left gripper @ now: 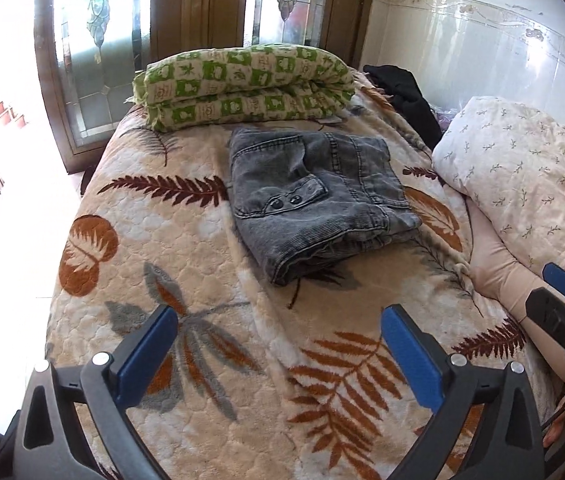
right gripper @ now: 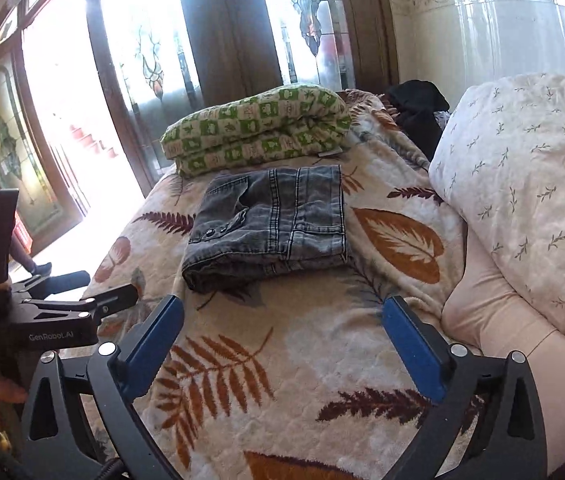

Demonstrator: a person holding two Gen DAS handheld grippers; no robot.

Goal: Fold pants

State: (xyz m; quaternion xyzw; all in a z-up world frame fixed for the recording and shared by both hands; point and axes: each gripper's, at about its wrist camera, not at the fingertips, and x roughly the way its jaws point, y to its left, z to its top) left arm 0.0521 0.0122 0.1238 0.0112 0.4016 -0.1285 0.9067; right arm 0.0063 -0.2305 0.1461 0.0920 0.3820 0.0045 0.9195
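Pants [left gripper: 322,200] look finished from where I stand, though I start with the claws. The left claw [left gripper: 280,356] hangs over the bed with its blue pads spread wide and nothing between them but the leaf-patterned blanket [left gripper: 210,280] below. The right claw [right gripper: 282,354] is the same: pads wide apart, empty, pointed down at the blanket and well short of the garment. Neither touches any cloth.

Beyond both, the grey denim pants lie in the middle of the bed as a thick, squarish bundle, several layers stacked, a buttoned pocket flap on top and the folded edge facing the claws. Just behind them sits a folded green checked quilt [left gripper: 242,84]; a white pillow [left gripper: 522,176] lies off to the right, and some dark clothing [left gripper: 402,92] near the wall.

I judge the folding done. At most a little squaring of the slightly uneven near edges remains.
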